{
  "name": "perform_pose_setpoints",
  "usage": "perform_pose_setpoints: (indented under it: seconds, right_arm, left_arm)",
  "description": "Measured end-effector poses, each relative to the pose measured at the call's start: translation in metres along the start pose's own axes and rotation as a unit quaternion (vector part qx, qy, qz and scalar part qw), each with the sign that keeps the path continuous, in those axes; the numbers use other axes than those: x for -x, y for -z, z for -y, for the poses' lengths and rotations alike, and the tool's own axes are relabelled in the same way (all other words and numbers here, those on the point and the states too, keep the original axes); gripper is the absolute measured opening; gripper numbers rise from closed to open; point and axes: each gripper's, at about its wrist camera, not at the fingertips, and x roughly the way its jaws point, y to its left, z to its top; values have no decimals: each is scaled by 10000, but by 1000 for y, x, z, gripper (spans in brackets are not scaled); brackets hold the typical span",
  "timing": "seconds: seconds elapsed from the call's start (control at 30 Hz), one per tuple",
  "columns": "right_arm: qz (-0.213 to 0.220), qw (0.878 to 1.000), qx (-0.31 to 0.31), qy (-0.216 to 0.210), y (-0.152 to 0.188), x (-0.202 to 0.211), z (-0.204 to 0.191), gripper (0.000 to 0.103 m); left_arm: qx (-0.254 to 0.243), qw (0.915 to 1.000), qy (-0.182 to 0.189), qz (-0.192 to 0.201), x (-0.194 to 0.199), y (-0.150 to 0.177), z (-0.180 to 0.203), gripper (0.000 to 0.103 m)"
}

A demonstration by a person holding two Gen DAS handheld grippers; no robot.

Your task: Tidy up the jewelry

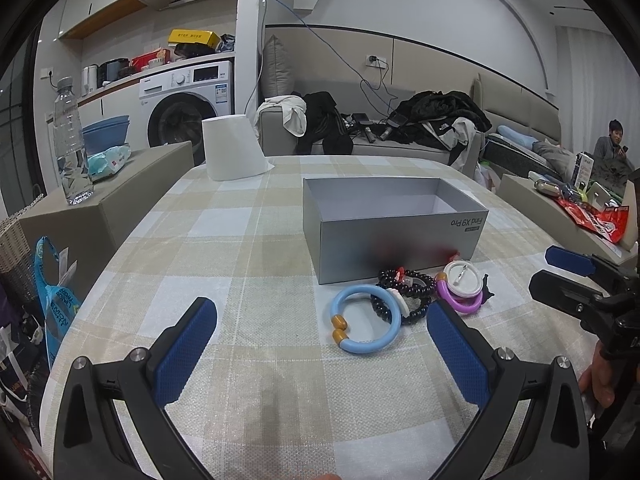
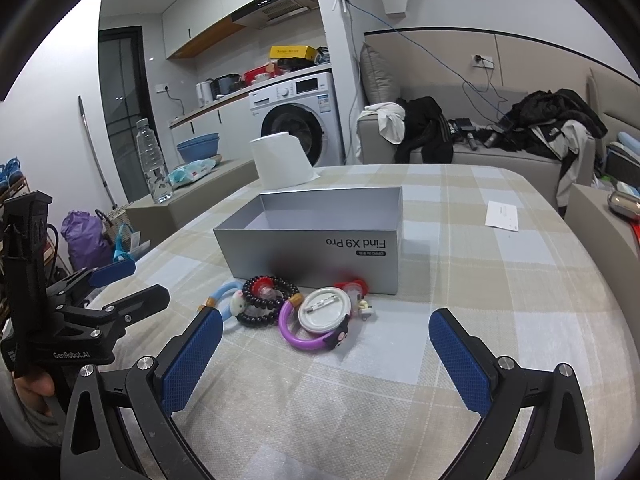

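While both grippers (image 1: 322, 334) (image 2: 326, 342) gape wide, holding nothing, the grey box (image 1: 384, 236) sits empty beside bracelets (image 2: 264, 306)

A checked cloth covers the table (image 2: 460, 280). Behind it stands a grey sofa (image 2: 480, 156) heaped with clothes (image 2: 552, 120), under an arched white wall (image 1: 440, 20). To the left — a washer (image 2: 298, 120) beneath a cluttered counter (image 2: 224, 98), a range hood (image 2: 276, 8) and white cabinets (image 2: 208, 8). Ceiling spotlights glow; a dark door (image 2: 120, 112) — possibly glass — is at far left.
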Motion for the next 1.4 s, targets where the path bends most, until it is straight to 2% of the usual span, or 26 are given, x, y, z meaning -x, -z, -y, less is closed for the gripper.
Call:
perform_pose_setpoints:
  seconds: [0.3,0.63,0.8,0.87,1.0,1.03,1.07,1.13,1.23,1.27,1.33,1.37,1.4]
  right_arm:
    - [3,10000,-26,6,0,0,0,103]
    - [-56,9995,-263,138,-4,0,10,103]
    - [-292,9988,-380,18,-6,-5,9,103]
    - [-434,9983,-393,19,-6,-11,7,103]
    - [-858,9948,-555,17,-8,-29,9,103]
    - [-981,9931,-640,-37,-8,-34,11,101]
    - [-1089,9914,-721,-87,-7,-37,14,92]
    - [-1215,9896,-764,-71,-5,-40,19,84]
    - [-1284,9892,-709,-71,-4,-40,18,82]
    - [-1311,9890,-684,-92,-4,-40,17,81]
    - [-1323,9892,-634,-71,-3,-41,15,80]
    - [-1341,9890,-623,-87,-3,-42,13,80]
    - [-1351,9889,-611,-94,-2,-42,13,80]
  left_arm:
    - [267,9988,309,-273,-3,-5,-2,102]
    - [251,9986,213,-416,-5,-9,-2,102]
    - [307,9981,395,-356,-3,-9,0,102]
    - [217,9976,406,-513,-10,-10,3,102]
    - [-63,9918,436,-1201,-36,-11,9,102]
    - [-77,9903,433,-1318,-40,-10,10,102]
    - [-129,9892,426,-1395,-43,-10,11,102]
    - [-303,9877,348,-1493,-47,-10,14,102]
    - [-511,9870,284,-1494,-50,-11,18,102]
    - [-535,9864,278,-1529,-52,-11,17,101]
    - [-512,9843,382,-1643,-57,-10,16,83]
    - [-515,9828,410,-1725,-60,-9,16,78]
    - [-509,9812,480,-1798,-61,-7,16,64]
